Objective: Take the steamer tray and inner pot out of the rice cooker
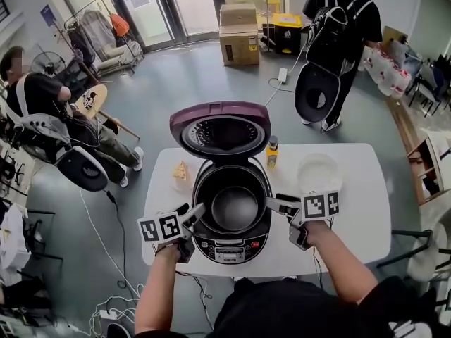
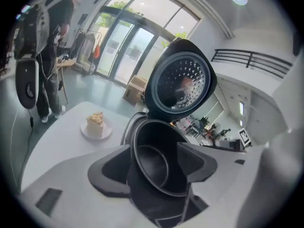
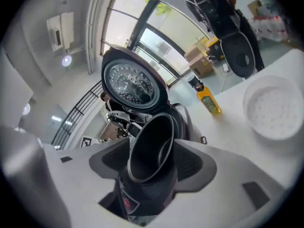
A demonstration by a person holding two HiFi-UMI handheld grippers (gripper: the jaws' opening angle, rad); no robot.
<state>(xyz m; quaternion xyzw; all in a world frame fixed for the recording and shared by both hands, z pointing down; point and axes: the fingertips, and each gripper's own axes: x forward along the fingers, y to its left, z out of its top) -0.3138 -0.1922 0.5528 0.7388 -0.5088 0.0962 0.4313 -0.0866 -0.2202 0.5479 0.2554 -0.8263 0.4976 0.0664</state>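
Observation:
The rice cooker (image 1: 232,248) stands at the table's near middle with its purple lid (image 1: 220,129) raised. The dark inner pot (image 1: 235,206) sits inside it. A white perforated steamer tray (image 1: 318,172) lies on the table to the cooker's right, also visible in the right gripper view (image 3: 273,110). My left gripper (image 1: 197,213) reaches the cooker's left rim, and my right gripper (image 1: 271,204) reaches its right rim. In the left gripper view the pot (image 2: 152,163) shows between the spread jaws of the gripper (image 2: 154,151). In the right gripper view the pot (image 3: 149,146) lies likewise; no pad visibly presses on it.
A yellow bottle (image 1: 272,152) stands behind the cooker on the right, and a plate with a piece of cake (image 1: 181,174) on the left. The white table (image 1: 352,217) ends close to me. A person sits at the left (image 1: 42,111); another stands beyond the table (image 1: 338,34).

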